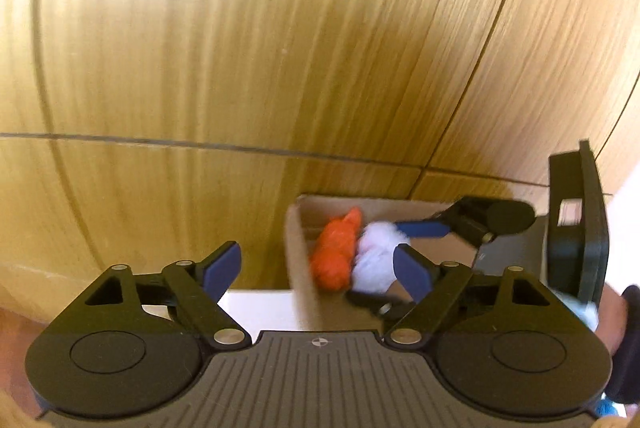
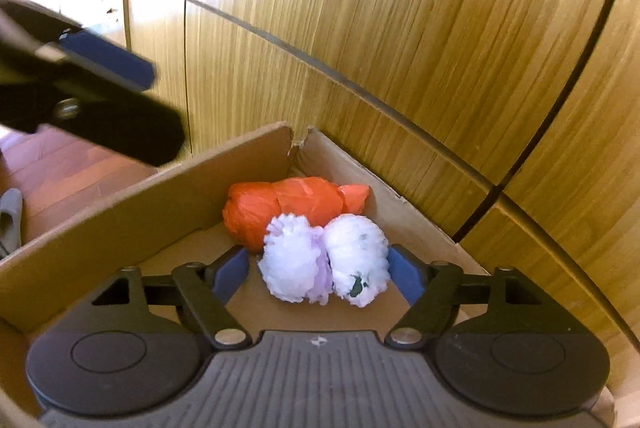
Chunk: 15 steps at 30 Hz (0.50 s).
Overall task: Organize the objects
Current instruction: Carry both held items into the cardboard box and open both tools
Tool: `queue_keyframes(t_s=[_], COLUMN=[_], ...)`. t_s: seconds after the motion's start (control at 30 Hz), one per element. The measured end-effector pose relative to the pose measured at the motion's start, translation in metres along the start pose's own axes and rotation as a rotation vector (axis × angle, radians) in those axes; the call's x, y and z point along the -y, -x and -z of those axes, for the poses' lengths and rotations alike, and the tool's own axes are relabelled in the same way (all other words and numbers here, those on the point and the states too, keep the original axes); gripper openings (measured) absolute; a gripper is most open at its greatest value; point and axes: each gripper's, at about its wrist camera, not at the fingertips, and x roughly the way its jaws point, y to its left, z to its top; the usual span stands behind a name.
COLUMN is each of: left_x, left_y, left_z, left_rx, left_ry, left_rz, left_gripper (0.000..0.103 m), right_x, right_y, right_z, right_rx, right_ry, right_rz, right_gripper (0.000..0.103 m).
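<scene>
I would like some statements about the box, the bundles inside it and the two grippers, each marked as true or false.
1. The orange bundle lies inside the cardboard box. True.
2. The right gripper is clamped on the white fluffy bundles. False: its blue pads stand apart on either side, not pressing them.
3. The left gripper holds the orange bundle. False: it is open and empty.
4. The orange bundle lies in a corner of the box, beyond the white ones. True.

In the cardboard box [image 2: 120, 204], two fluffy bundles [image 2: 324, 262] lie side by side before the wrapped bundle [image 2: 292, 206].
</scene>
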Motion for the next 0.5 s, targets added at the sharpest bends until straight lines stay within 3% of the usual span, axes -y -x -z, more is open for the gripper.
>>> queue_keyframes(t_s=[0.13,0.33,0.5], left_x=[-0.007,-0.011,-0.008], left_y=[0.032,0.061,0.064], left_z=[0.020,0.062,0.088], left_rx=[0.011,-0.009,-0.054], left_ry=[0.009,0.027,0.038], left_rz=[-0.032,-0.061,-0.054], left_gripper=[0.097,0.100,0.101], right_x=[-0.005,-0.020,-0.058], right_y=[0.037,0.114,0.161], right_z=[0.001,0.010,0.020], right_rx=[0.024,0.125,0.215], right_ry=[-0.004,-0.055,-0.092], right_rz=[0.024,0.074,0.086], right_gripper=[0.085,0.095,0.102])
